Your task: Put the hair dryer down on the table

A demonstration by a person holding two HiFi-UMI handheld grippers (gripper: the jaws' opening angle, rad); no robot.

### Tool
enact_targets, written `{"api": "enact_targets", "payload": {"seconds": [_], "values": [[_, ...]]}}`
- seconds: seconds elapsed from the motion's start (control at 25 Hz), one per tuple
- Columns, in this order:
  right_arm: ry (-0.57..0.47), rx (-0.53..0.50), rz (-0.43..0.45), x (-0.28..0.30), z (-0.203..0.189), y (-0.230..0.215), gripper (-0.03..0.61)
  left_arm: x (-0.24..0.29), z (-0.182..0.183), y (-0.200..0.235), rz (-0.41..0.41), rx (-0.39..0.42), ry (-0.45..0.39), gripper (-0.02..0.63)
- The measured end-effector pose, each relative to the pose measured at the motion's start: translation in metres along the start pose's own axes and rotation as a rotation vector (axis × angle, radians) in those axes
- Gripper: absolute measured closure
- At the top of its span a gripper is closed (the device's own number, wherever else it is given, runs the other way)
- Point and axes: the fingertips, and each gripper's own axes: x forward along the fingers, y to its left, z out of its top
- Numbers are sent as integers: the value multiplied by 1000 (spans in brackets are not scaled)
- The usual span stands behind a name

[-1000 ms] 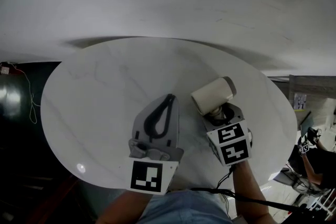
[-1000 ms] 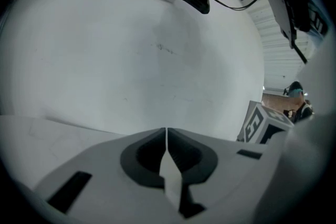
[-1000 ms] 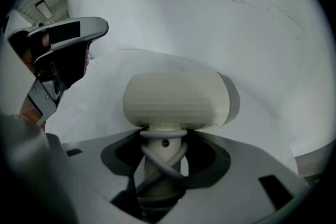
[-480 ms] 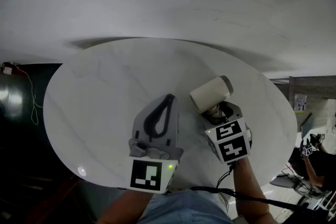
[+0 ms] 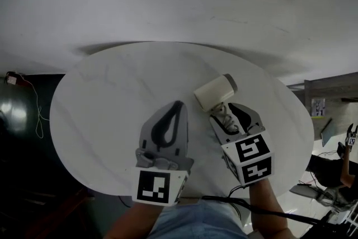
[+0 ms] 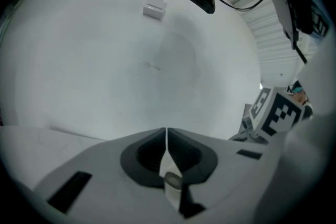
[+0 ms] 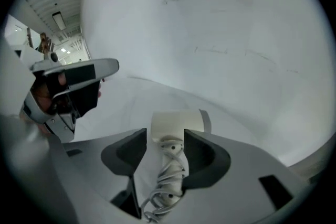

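The cream hair dryer lies on the round white marble table, its barrel pointing away from me and its cord-wrapped handle toward me. My right gripper stands open with its jaws on either side of that handle; the right gripper view shows the hair dryer and a gap beside the left pad of the right gripper. The left gripper rests shut and empty to the left of the hair dryer, and in its own view the left gripper has its jaws meeting in a thin line.
A black cable trails from the right gripper across the table's near edge. A dark floor with a thin cord lies left of the table. A person is at the far right. A pale wall rises behind the table.
The right gripper has opened and drawn back toward me, letting go of the handle. The hair dryer now lies on the table, slightly farther left. The left gripper stayed put.
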Motion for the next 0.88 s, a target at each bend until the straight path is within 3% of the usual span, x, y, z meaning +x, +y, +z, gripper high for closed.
{"api": "enact_targets", "payload": {"seconds": [0.12,0.24,0.36,0.68,0.88], "values": [[-151,17,5,-31,20,6,382,-14,11,-15,-9,27,-38,597],[-295,22,9,-67,35,15,469,-31,23,-33,-20,37,-80,597],[-432,-36,-10,-106,47,26,554,-50,36,-58,-33,55,-116,597],[-732,-69,-66,-208,68,51,568,-100,86,-116,-58,96,-235,597],[-804,-104,-83,-248,66,64,568,-128,108,-139,-59,131,-305,597]]}}
